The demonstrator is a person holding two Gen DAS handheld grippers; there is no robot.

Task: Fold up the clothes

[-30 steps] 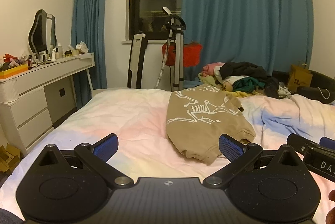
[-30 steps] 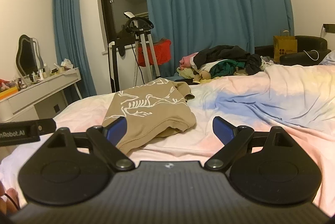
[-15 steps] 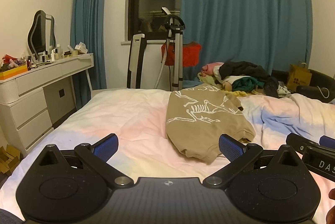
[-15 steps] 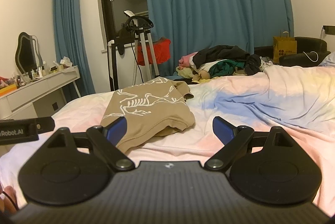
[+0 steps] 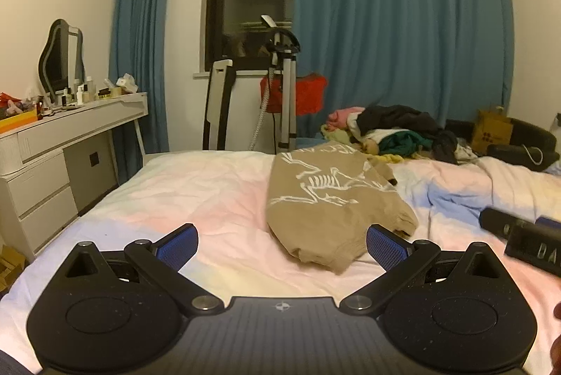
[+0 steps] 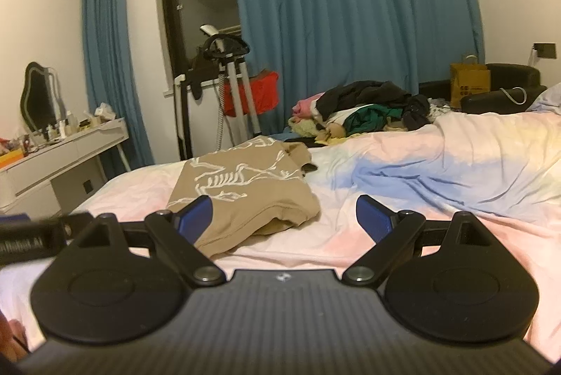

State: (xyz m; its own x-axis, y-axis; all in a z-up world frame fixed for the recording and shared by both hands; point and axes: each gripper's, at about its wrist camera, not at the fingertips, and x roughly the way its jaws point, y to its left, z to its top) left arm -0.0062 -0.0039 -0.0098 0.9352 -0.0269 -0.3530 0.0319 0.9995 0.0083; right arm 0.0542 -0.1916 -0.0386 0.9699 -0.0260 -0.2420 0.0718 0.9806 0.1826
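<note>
A tan garment with a white skeleton print [image 5: 333, 196] lies folded on the pastel bed sheet [image 5: 196, 192]. It also shows in the right wrist view [image 6: 245, 192]. My left gripper [image 5: 282, 243] is open and empty, held above the bed just short of the garment's near edge. My right gripper [image 6: 284, 217] is open and empty, near the garment's right near corner. The right gripper's side shows at the right edge of the left wrist view [image 5: 526, 234]. A pile of unfolded clothes [image 5: 392, 129] lies at the far side of the bed, seen also in the right wrist view [image 6: 364, 112].
A white dresser with a mirror and bottles [image 5: 66, 129] stands left of the bed. A garment steamer stand [image 5: 284, 94] and blue curtains [image 5: 403, 24] are behind the bed. A rumpled blue and pink duvet [image 6: 455, 164] covers the bed's right side. A paper bag [image 6: 470, 84] stands far right.
Both grippers have shifted slightly; the garment sits a little nearer and the view has tilted. The right gripper's side appears blurred from motion. Both stay open.
</note>
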